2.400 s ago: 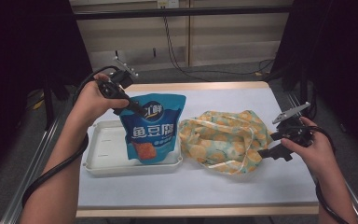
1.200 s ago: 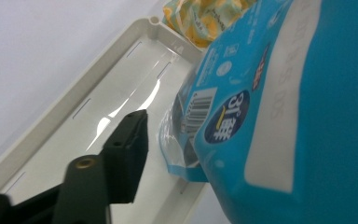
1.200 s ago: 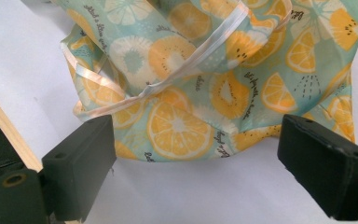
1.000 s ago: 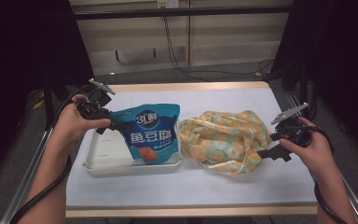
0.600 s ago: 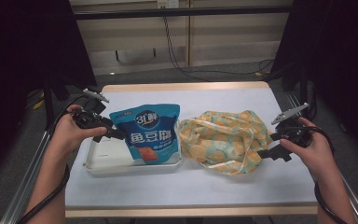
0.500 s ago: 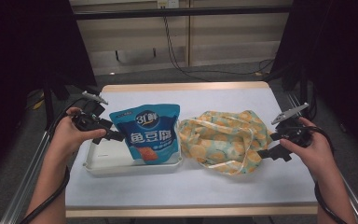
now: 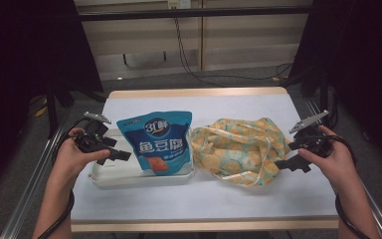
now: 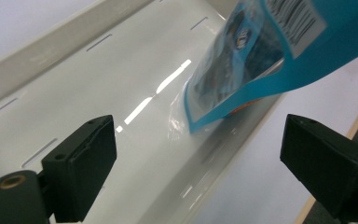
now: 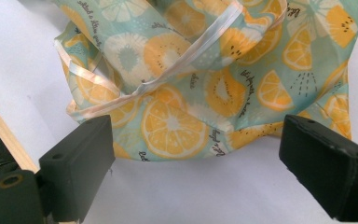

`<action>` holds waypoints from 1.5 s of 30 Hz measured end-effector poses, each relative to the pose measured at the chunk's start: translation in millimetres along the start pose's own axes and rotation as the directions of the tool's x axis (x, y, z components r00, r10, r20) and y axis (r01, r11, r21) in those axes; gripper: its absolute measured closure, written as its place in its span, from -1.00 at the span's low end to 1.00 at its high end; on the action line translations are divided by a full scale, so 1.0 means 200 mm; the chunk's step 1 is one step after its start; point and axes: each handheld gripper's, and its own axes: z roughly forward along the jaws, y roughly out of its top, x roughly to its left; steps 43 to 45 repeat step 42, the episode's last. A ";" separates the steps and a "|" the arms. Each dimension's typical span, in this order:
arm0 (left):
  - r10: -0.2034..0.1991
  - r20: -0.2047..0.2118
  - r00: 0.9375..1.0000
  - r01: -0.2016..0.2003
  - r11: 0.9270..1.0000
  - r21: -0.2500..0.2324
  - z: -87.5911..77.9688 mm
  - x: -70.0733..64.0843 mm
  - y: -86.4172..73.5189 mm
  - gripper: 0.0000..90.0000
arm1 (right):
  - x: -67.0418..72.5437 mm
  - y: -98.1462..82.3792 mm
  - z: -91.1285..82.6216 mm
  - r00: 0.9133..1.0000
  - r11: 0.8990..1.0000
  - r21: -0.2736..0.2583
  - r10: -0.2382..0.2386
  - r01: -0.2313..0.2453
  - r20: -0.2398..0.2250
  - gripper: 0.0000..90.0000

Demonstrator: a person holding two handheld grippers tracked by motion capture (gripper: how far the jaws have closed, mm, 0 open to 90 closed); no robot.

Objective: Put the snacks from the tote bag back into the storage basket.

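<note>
A blue snack bag lies with its lower end in the white tray and its top leaning over the tray's far rim. My left gripper hovers over the tray's left part, just left of the bag. Its jaws have just been opening and stand open with nothing between them. In the left gripper view the bag's corner rests on the tray floor ahead of the gripper. My right gripper is open beside the citrus-print cloth bag, whose edge lies just beyond the gripper.
The white tabletop has a wooden front edge. Metal rails run along both sides. Cables hang behind the table's far end. The cloth bag's pale handles lie loose on top of it.
My left gripper let go of the blue bag, which went from held upright to lying in the tray. The left hand drew away to the left and down. The right hand stayed still.
</note>
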 end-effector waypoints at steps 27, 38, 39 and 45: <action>-0.056 -0.005 0.998 0.056 0.998 -0.024 0.14 0.07 -0.20 -0.78 | 0.01 0.00 0.02 1.000 1.000 0.008 -0.017 0.017 0.005 -0.80; -0.084 -0.023 0.996 0.083 0.996 -0.037 0.15 0.09 -0.23 -0.80 | 0.01 -0.01 0.03 1.000 1.000 0.020 -0.012 0.012 0.006 -0.81; -0.078 -0.018 0.997 0.077 0.996 -0.037 0.15 0.09 -0.23 -0.80 | 0.01 -0.01 0.03 1.000 1.000 0.019 -0.013 0.013 0.007 -0.81; -0.082 -0.025 0.996 0.081 0.996 -0.042 0.16 0.09 -0.22 -0.81 | 0.00 -0.01 0.03 1.000 1.000 0.019 -0.017 0.017 0.006 -0.81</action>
